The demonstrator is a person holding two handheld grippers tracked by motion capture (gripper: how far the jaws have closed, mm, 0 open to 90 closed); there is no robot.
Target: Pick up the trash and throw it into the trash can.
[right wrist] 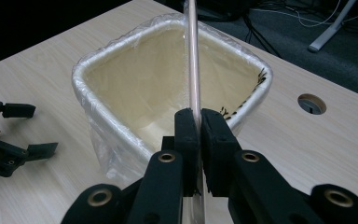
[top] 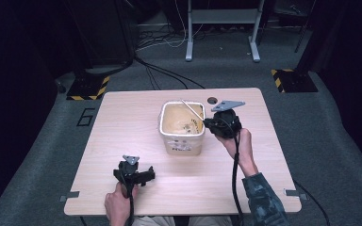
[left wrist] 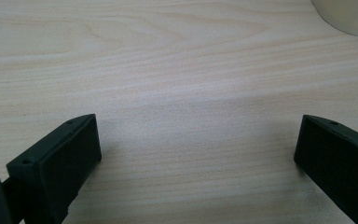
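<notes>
Over lined bin (right wrist: pixel 121 107), clamped stick (right wrist: pixel 193 60)

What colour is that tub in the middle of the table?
Cream, lined with clear plastic; the tub shows best in the right gripper view.

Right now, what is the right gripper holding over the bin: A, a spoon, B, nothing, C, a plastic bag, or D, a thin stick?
D: the right gripper has its fingers closed on a thin stick that reaches out over the bin.

High view overlooks table (top: pixel 122 122); tool views sit close above it.
</notes>
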